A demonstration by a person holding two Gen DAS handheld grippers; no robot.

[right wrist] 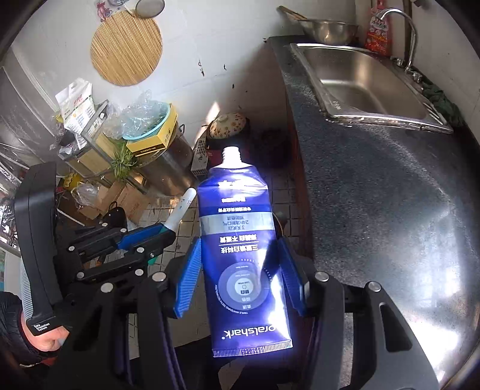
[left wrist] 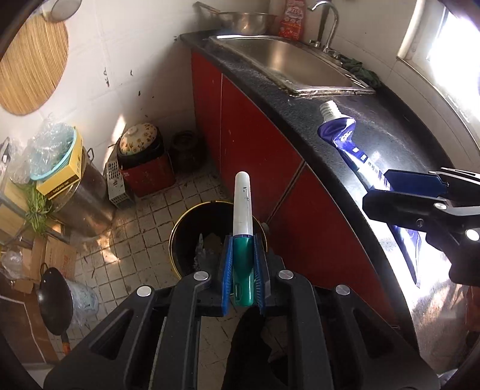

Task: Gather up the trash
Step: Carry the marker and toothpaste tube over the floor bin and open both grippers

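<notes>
The left tongs [left wrist: 243,279] are clamping the green body of a white-capped marker [left wrist: 242,210], their blue pads [left wrist: 227,270] pressing on both sides of it, the white end sticking forward. Just beyond and below the marker, a black trash bin [left wrist: 186,240] with a yellowish rim is standing on the tiled floor [left wrist: 150,216] against the red cabinet doors [left wrist: 255,144]; some crumpled refuse is lying inside it.

The right tongs [right wrist: 243,279] are gripping a blue toothpaste tube [right wrist: 240,240] (cap off, threaded neck pointing forward), with a pad on each edge of the tube. The tube is hanging over the floor beside the edge of the dark speckled surface [right wrist: 375,210]. Farther along that surface, a steel sink [right wrist: 369,84] is sitting with a tap [right wrist: 405,33] behind it, and a steel bowl [right wrist: 330,28] is resting at the far end.
</notes>
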